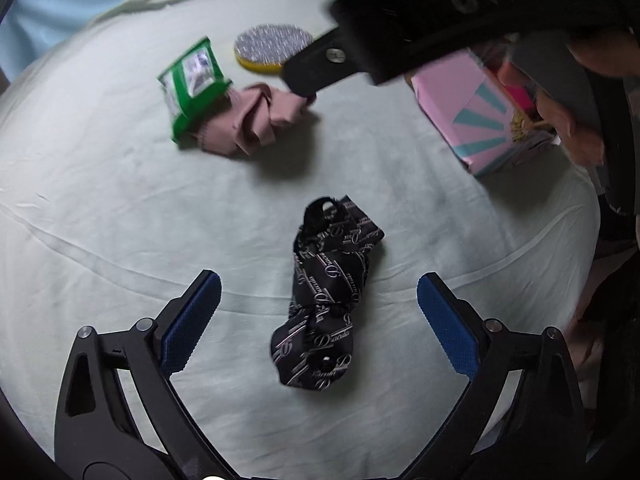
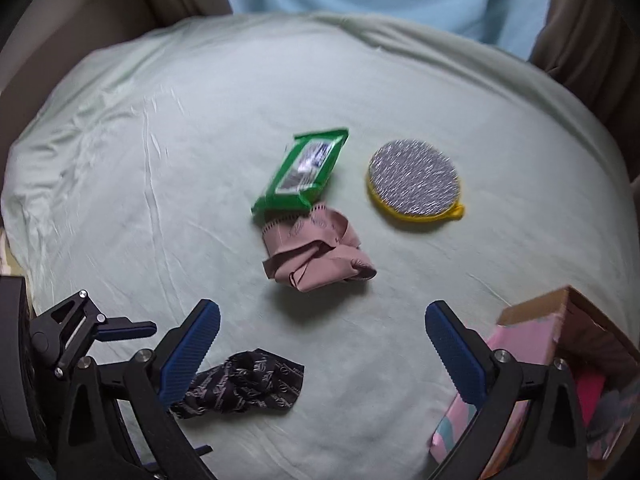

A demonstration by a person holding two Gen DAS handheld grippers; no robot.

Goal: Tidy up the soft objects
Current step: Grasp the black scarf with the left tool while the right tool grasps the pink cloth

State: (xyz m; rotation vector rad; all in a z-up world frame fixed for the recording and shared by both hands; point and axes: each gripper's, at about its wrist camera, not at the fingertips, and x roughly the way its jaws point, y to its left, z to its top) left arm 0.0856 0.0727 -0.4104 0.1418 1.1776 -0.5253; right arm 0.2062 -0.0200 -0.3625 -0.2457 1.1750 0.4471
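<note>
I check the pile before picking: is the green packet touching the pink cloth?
Touching. The right wrist view shows the green packet lying with its lower edge over the pink cloth, no gap between them.

Blk logo-print cloth (image 1: 326,300), green pack (image 2: 302,170)

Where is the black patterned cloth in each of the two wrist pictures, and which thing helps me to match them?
Left wrist view: the black patterned cloth lies low in the centre, between the open jaws.
Right wrist view: the same cloth lies at the lower left, partly behind the left finger.
Shared landmark: the green packet, which overlaps the pink cloth in both views.
</note>
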